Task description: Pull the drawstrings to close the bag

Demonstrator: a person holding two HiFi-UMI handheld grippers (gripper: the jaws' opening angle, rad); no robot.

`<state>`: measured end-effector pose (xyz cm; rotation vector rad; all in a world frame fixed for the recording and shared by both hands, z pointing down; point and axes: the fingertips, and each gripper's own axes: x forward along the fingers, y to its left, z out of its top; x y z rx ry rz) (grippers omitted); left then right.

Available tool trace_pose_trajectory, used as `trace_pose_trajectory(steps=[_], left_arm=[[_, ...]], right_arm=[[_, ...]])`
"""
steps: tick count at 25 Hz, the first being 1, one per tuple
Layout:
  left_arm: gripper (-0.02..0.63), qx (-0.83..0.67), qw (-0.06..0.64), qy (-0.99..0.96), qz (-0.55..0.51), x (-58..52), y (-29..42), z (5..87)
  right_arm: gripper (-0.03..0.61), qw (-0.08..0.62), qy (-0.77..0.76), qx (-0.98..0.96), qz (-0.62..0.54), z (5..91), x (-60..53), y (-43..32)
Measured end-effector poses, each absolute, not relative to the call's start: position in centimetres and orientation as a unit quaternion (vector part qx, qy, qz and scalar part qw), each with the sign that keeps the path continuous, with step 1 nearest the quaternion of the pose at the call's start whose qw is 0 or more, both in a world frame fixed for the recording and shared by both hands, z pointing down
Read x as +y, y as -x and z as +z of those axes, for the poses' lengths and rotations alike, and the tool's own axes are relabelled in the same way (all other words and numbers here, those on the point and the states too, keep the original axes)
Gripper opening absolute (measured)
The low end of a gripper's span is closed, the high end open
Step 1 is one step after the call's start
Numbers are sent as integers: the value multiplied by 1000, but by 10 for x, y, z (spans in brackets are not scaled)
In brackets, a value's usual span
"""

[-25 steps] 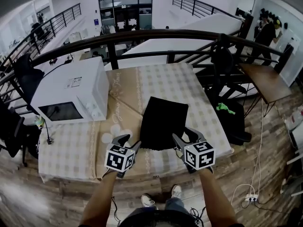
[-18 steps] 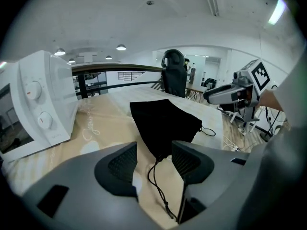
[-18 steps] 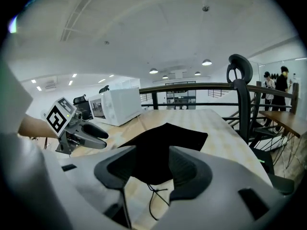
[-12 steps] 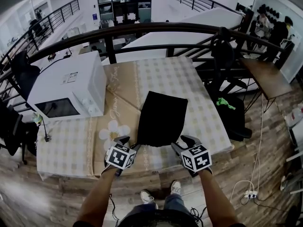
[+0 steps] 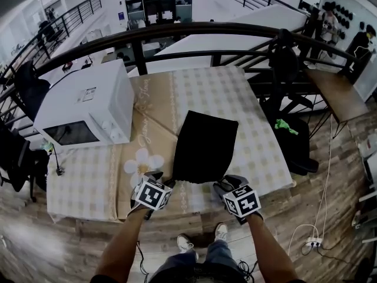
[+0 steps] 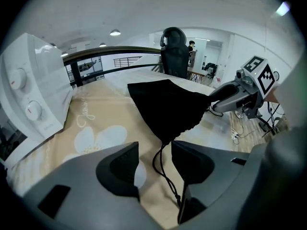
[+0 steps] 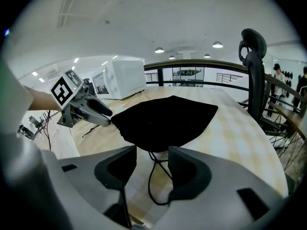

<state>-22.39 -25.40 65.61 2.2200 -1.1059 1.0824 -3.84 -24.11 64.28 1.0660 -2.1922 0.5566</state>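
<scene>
Little has changed: the left gripper and right gripper stay open at the bag, slack cords between their jaws, so the pull seems not yet begun.

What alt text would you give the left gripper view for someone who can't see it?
A black bag lies on a table, its drawstring trailing between the open jaws of the left gripper in the foreground. The right gripper reaches the bag's other corner at right; a white microwave stands at left.
</scene>
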Motion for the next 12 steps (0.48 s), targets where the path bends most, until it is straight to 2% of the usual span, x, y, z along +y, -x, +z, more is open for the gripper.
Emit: trace_pose_trajectory(steps=[12], left_arm=[[224,-370,234,-784,439,-247,221,675]], right_arm=[[181,340,-393,-824,225,670,-243,43]])
